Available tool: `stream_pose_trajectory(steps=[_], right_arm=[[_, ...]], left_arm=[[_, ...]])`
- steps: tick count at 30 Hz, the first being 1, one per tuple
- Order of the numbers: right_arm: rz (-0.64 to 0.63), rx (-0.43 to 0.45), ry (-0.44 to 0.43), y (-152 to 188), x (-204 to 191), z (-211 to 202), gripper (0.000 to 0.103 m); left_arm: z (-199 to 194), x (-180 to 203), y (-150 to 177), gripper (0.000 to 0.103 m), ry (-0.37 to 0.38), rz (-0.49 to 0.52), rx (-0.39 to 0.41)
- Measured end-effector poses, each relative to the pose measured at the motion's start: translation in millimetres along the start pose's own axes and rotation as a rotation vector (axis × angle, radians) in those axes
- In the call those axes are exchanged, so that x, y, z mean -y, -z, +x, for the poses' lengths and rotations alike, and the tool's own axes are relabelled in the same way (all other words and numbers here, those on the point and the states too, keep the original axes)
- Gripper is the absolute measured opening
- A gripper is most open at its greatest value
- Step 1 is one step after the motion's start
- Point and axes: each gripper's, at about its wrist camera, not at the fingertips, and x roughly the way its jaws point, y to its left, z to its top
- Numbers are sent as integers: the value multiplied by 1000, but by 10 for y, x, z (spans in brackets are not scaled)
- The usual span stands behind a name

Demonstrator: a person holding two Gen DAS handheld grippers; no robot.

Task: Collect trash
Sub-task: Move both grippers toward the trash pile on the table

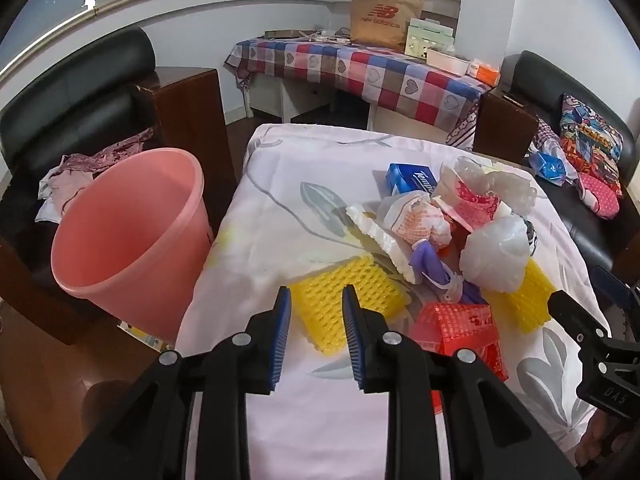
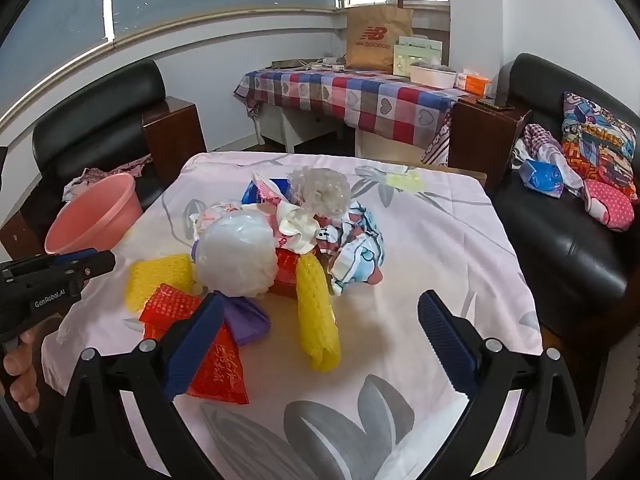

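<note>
Two grippers hover over the trash pile point(image 2: 280, 248) heaped mid-table. The left gripper point(image 1: 316, 312) has its fingers parted narrowly and empty; the right gripper point(image 2: 320, 344) is spread wide, probably to straddle the yellow foam net point(image 2: 318, 316). The pink bin point(image 1: 128, 236) waits beside the table, handy for dropping.

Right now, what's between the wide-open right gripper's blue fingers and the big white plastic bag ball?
In the right wrist view, a yellow foam net sleeve lies on the cloth between the right gripper and the crumpled white plastic bag.
</note>
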Motion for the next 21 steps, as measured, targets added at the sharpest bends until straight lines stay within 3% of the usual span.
stream_pose_trajectory(steps=[12, 21], right_arm=[[24, 38, -5, -124, 49, -23, 98], [34, 48, -15, -234, -11, 25, 98]], left_arm=[[-12, 54, 14, 28, 4, -10, -6], [-42, 24, 5, 31, -34, -16, 5]])
